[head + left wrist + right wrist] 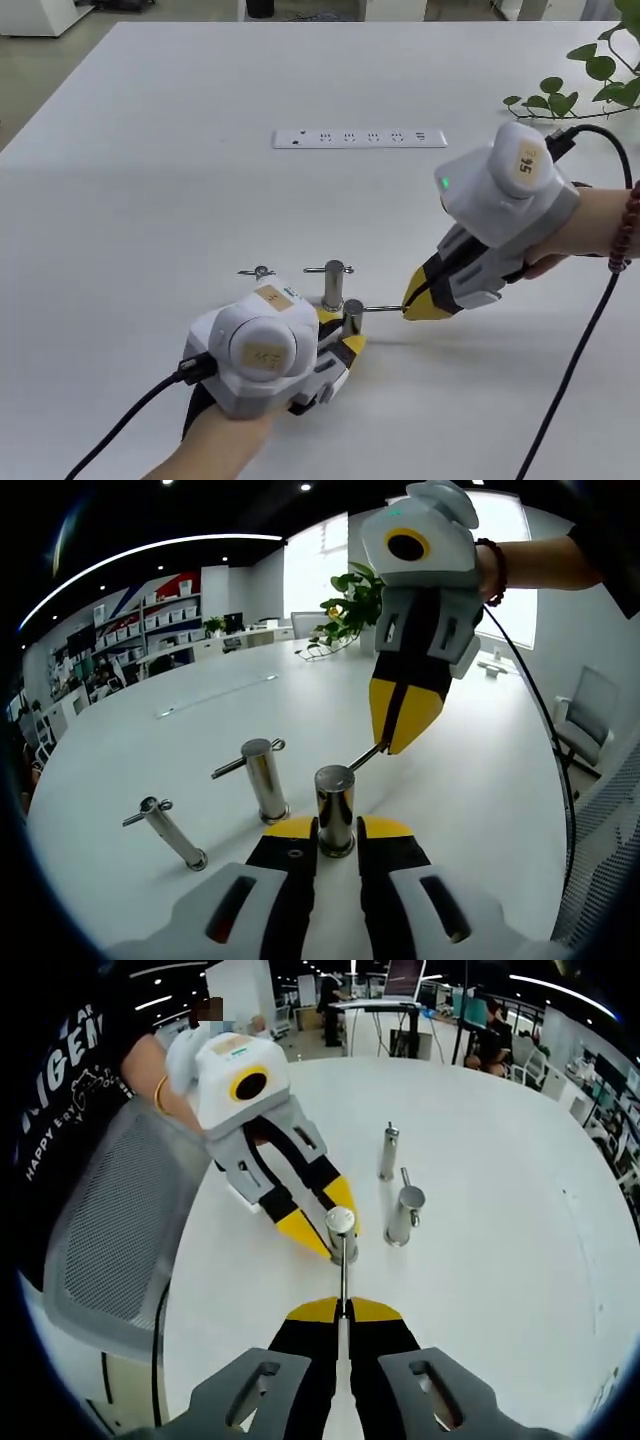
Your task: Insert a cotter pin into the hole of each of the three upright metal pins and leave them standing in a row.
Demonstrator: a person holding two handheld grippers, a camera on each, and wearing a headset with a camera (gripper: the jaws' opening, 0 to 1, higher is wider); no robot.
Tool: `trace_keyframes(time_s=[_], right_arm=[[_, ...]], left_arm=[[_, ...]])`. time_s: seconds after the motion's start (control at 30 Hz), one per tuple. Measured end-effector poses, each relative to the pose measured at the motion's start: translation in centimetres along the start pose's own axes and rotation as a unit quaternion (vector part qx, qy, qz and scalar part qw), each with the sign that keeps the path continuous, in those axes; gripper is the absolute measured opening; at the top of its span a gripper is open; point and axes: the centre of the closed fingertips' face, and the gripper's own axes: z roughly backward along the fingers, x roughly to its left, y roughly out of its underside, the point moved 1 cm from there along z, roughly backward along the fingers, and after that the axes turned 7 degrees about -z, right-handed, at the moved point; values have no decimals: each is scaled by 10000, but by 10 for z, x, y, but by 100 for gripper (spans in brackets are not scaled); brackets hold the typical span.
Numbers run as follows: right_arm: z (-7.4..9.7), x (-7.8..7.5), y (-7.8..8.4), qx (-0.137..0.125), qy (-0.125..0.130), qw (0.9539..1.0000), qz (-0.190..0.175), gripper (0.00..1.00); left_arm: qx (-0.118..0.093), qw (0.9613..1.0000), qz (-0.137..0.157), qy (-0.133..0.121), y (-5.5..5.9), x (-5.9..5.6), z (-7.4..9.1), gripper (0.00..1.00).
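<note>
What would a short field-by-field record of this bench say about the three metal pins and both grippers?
left gripper: shut on nearest pin, upright
right gripper: shut on held cotter pin, tip at that pin's side
middle pin: second cotter pin through it
far pin: third cotter pin through it
surface: white table

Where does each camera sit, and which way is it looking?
Head view: on the person's head, looking down at the white table; left hand and right hand show.
Left gripper view: on the left gripper, looking along its jaws at the clamped shiny upright metal pin; the right gripper faces it.
Right gripper view: on the right gripper, looking along its thin wire cotter pin toward the person's chest.
Shared: both gripper views show the clamped pin.
</note>
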Motion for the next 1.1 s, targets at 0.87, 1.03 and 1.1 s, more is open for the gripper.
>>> trace_keyframes(time_s=[0.87,1.03,1.1], right_arm=[[-5,1,-11,47,-45,9995,315,0],[-7,1,-12,66,-50,9993,360,0],[-8,1,-13,72,-40,9992,379,0]], left_arm=[[72,9999,-149,36,3,1,-3,10],[64,9998,-155,61,2,1,-3,10],[64,9998,-149,66,2,1,-3,10]])
